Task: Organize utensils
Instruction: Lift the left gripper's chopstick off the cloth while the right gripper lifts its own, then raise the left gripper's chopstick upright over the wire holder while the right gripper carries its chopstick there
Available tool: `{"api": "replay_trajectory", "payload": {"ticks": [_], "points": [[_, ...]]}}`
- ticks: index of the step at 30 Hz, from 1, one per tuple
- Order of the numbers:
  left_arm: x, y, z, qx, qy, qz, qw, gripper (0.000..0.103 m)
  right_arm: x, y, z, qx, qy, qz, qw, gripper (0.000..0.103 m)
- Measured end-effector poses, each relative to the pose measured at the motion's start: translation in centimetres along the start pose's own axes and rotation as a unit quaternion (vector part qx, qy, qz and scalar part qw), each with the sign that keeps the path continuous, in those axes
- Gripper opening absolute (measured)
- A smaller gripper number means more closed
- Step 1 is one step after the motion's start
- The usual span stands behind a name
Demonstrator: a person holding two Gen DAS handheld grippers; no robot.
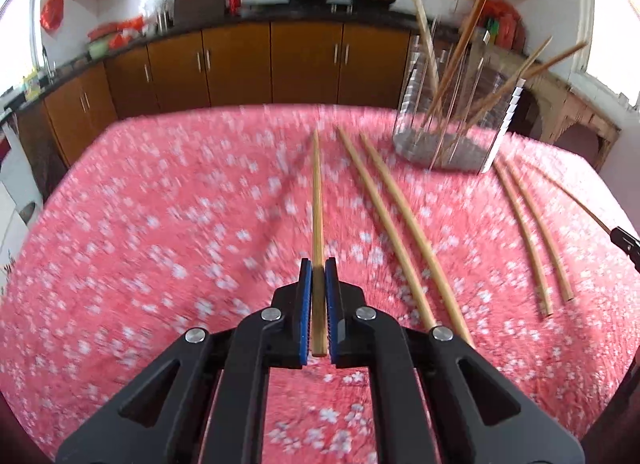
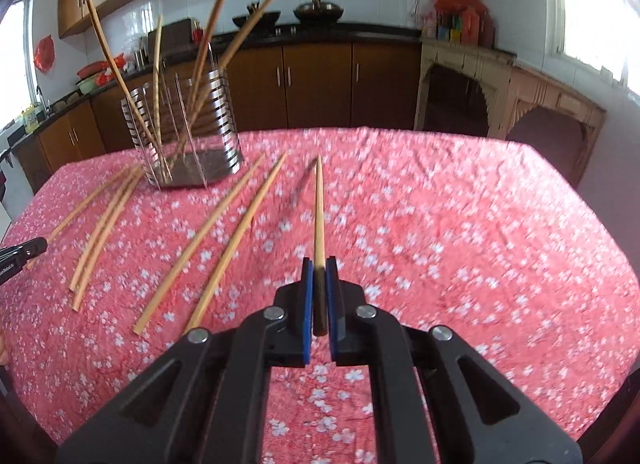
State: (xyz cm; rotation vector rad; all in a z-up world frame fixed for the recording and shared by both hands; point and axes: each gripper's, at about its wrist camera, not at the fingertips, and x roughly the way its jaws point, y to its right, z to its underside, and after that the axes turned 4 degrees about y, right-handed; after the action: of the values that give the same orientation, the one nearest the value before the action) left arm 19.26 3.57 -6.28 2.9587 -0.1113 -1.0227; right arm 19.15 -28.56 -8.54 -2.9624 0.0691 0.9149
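My left gripper is shut on a bamboo chopstick that points forward, lifted over the pink floral tablecloth. In the right wrist view, my right gripper is shut on another chopstick with a dark butt end, also lifted. A slatted metal holder stands toward the table's far side with several chopsticks leaning in it. Two loose chopsticks lie in front of it, and another pair beside them. Each gripper's tip shows at the other view's edge.
Brown kitchen cabinets and a dark counter with pots run behind the table. A carved wooden sideboard stands at the right. Bright windows flank the room. The tablecloth's edge falls away on all sides.
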Motion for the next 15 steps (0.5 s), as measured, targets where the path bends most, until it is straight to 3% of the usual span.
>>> {"api": "replay_trajectory", "payload": {"ticks": [5,15], "points": [[-5.0,-1.0,-1.7,0.005,0.084,0.005,0.9964,0.007,-3.1,0.9,-2.1,-0.002,0.063,0.004,0.998,0.007],[-9.7,-2.7,-6.1,-0.041,0.174,0.008,0.9839,0.007,-8.4,2.2,-6.6,0.021,0.175,-0.012,0.984,0.007]]}}
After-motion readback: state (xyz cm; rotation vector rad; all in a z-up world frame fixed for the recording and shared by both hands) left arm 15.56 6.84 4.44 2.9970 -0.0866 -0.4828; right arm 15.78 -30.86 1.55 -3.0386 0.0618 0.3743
